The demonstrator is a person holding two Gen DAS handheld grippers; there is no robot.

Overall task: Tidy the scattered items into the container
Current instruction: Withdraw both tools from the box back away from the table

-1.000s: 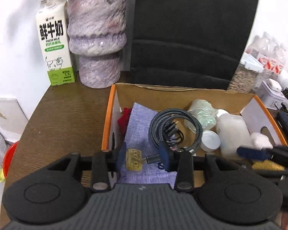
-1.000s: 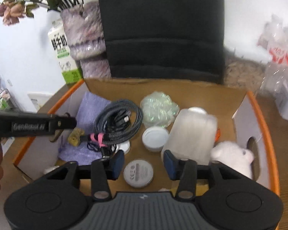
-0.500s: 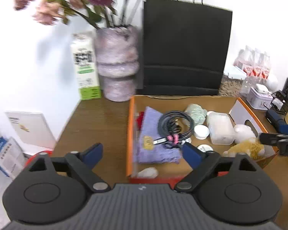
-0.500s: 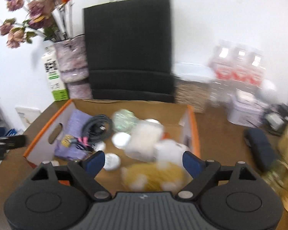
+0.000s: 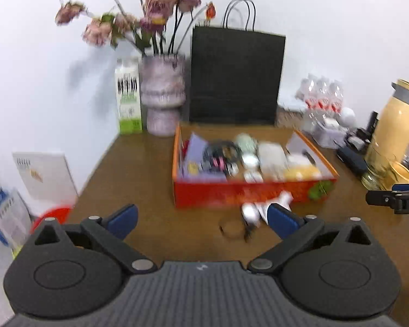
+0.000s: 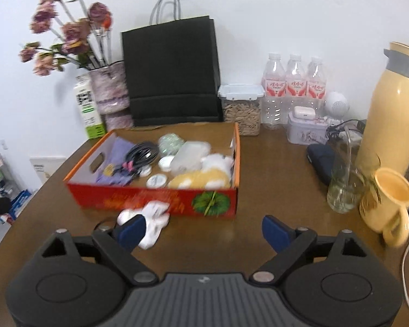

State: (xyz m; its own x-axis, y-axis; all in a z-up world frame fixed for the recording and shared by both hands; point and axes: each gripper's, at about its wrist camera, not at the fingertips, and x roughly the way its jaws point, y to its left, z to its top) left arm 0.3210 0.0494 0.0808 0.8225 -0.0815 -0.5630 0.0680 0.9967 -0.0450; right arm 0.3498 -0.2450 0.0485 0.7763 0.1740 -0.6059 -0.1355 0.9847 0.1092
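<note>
An open orange cardboard box [image 5: 248,193] [image 6: 161,199] sits on the brown table. It holds a purple cloth [image 6: 117,150], a coiled black cable [image 6: 143,152], a clear plastic tub [image 6: 191,155], round white lids and a yellow-white plush toy [image 6: 204,177]. A white sock [image 6: 155,218] [image 5: 259,209] and a small black hair tie [image 5: 230,227] lie on the table just in front of the box. My left gripper [image 5: 201,219] is open and empty, pulled back from the box. My right gripper [image 6: 203,230] is open and empty, its left finger beside the sock.
Behind the box stand a milk carton [image 5: 128,100], a vase of flowers [image 5: 162,95], a black paper bag [image 6: 171,73], a snack jar [image 6: 241,111] and water bottles [image 6: 294,87]. At right are a yellow thermos [image 6: 390,109], yellow mug [image 6: 390,204], glass [image 6: 346,188] and dark case [image 6: 321,160].
Both grippers have pulled back and up, away from the box. The left gripper let go of the cable's keyring end and opened wide; the right gripper also opened wide.
</note>
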